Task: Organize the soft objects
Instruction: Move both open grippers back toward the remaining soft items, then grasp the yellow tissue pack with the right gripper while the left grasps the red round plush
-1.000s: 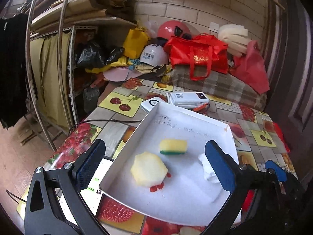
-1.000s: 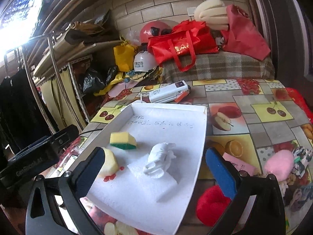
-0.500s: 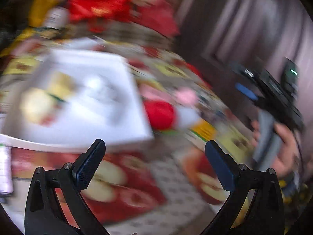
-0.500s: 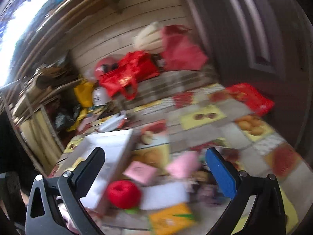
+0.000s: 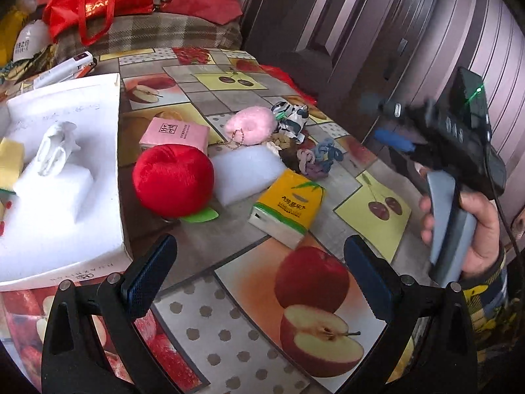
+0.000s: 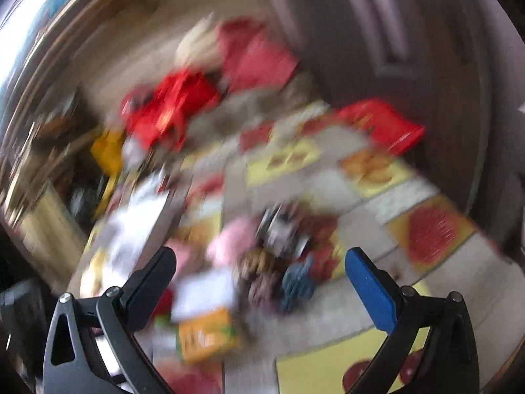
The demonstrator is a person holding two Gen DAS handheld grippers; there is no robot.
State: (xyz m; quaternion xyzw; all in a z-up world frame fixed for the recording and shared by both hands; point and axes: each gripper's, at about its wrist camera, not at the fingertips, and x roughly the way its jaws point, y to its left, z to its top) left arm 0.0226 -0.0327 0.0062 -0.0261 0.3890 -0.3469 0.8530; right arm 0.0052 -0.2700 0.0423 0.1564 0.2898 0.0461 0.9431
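R wrist view blurred (motion smear).

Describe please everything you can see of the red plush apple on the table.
The red plush apple is a round, fuzzy ball of bright red pile with a flat green leaf at its base. It rests on the fruit-print tablecloth, close beside the right wall of the white tray. The pink tissue pack lies just behind it and the white foam block at its right. No gripper touches it.

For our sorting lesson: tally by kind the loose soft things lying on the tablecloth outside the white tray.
Plush toys: 2, red apple, pink puff
Tissue packs: 2, pink, yellow
White foam block: 1
Tangle of hair ties: 1
Total: 6
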